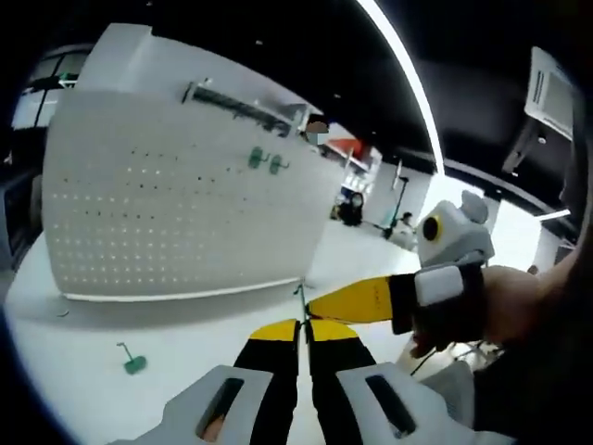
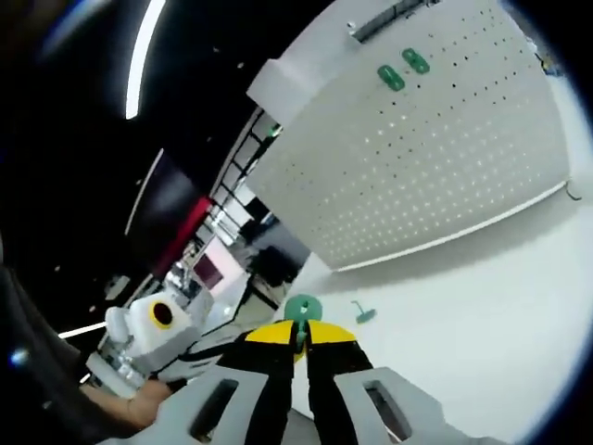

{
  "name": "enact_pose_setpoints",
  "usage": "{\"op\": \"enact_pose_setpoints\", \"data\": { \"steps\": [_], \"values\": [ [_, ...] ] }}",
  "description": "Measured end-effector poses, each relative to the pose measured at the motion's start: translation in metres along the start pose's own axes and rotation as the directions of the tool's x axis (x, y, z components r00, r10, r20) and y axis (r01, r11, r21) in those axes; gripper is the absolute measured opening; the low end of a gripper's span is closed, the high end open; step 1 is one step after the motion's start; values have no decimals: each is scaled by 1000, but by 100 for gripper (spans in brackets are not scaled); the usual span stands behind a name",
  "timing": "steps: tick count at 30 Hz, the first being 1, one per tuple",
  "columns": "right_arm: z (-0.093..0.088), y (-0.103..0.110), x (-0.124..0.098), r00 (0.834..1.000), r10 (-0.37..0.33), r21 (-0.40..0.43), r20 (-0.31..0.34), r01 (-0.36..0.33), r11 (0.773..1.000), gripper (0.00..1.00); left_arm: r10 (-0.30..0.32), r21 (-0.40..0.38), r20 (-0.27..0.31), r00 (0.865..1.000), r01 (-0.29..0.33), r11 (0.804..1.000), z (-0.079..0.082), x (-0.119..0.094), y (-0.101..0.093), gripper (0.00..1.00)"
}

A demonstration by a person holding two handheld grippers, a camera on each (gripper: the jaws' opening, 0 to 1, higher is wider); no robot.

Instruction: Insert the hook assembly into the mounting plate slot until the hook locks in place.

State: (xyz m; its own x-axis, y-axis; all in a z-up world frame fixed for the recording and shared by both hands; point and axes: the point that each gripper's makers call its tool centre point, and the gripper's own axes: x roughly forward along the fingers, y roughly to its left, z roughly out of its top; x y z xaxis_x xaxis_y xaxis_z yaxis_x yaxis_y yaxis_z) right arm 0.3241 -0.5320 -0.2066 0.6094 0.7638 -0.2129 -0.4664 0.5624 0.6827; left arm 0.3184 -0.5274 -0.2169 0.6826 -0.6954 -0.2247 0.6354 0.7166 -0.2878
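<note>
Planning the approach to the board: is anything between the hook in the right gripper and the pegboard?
Nothing visible. In the right gripper view the right gripper holds a green hook, with bare white table up to the pegboard. Another loose hook lies off to the side.

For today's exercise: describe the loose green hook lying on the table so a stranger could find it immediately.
Start at the white pegboard standing on the white table. In front of it lies a green hook, alone. Unlike the two green hooks already mounted, it rests flat on the tabletop.
</note>
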Motion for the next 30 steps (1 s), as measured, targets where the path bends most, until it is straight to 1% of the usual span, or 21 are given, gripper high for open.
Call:
{"op": "enact_pose_setpoints", "data": {
  "steps": [3,6,8,10,12,16,18,19,20,22,23,24,27,28,29,30],
  "values": [
    [-1,0,-1,1000,0,8,1,0,1000,1,-1,11,-4,1000,1,1000,0,0,0,3],
    [-2,2,-1,1000,-8,-36,-6,7,999,1,-1,29,-20,1000,1,1000,-1,1,-1,3],
    [-2,2,0,1000,-6,-38,-12,6,999,1,10,59,-34,999,-8,998,-2,2,0,3],
    [-3,2,0,1000,-9,-43,-16,8,999,0,34,71,-50,998,-31,997,-3,2,1,3],
    [-4,2,1,1000,-10,-48,-19,9,999,0,32,100,-56,998,-26,995,-3,2,1,4],
    [-3,4,1,1000,-1,-56,-22,0,998,0,21,78,-49,999,-17,997,-2,-1,2,5],
    [-3,5,1,1000,-3,-81,-28,0,997,0,19,84,-56,998,-14,996,-2,0,2,5],
    [-4,5,2,999,-6,-97,-33,3,995,0,17,84,-70,997,-11,996,-3,0,2,5],
    [-4,6,2,999,-10,-122,-33,6,993,0,14,82,-72,997,-8,997,-3,0,2,6],
    [-5,6,3,999,-10,-140,-39,5,990,0,0,75,-75,997,6,997,-3,0,0,10],
    [-5,6,3,999,-12,-149,-38,6,989,0,-10,73,-86,996,16,997,-5,0,-2,12],
    [-4,5,3,999,-14,-160,-40,7,987,0,-7,77,-83,997,13,997,-4,0,-2,15],
    [-3,5,2,999,-20,-195,-42,11,981,0,-15,70,-96,995,22,997,-7,0,-4,27],
    [-3,5,1,999,-23,-205,-44,14,979,0,-18,62,-100,995,24,998,-7,-1,-5,33],
    [-3,3,0,998,-33,-244,-51,20,970,0,-18,57,-102,995,24,998,-8,-1,-5,38],
    [-3,3,0,998,-37,-261,-55,22,965,0,-23,48,-100,995,27,998,-8,-2,-6,42]
  ]
}}
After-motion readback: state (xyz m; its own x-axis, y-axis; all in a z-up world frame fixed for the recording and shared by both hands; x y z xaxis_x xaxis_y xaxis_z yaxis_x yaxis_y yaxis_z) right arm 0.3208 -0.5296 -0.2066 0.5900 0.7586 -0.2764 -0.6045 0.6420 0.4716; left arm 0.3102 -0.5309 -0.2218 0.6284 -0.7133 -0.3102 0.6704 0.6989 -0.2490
